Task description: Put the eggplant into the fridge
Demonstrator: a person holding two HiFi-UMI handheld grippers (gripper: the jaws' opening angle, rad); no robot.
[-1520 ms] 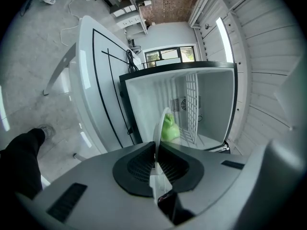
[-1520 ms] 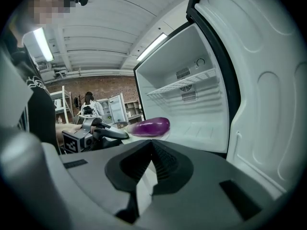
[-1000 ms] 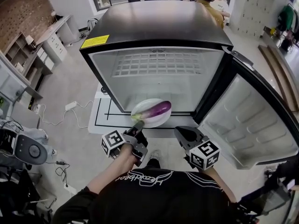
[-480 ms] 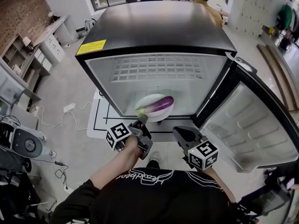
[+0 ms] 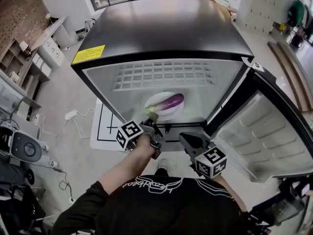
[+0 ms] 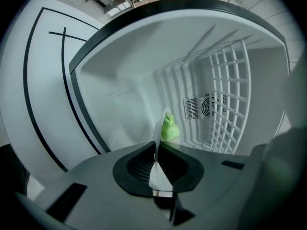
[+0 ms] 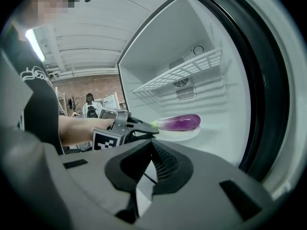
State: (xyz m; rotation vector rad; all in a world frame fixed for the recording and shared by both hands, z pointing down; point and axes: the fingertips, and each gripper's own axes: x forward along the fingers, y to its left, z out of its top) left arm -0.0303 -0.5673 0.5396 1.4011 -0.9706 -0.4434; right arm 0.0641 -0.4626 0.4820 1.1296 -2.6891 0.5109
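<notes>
the left gripper is clamped on the rim of a white plate, on which the purple eggplant is laid, just inside the open fridge at frame centre, under its wire shelf. the right gripper is seen closed and empty, lower right of centre, beside the door. a grey floor, a black-lined white mat and desks by a brick wall are seen at left.

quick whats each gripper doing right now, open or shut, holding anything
Left hand-held gripper: closed on the rim of the white plate carrying the eggplant.
Right hand-held gripper: closed, holding nothing.
</notes>
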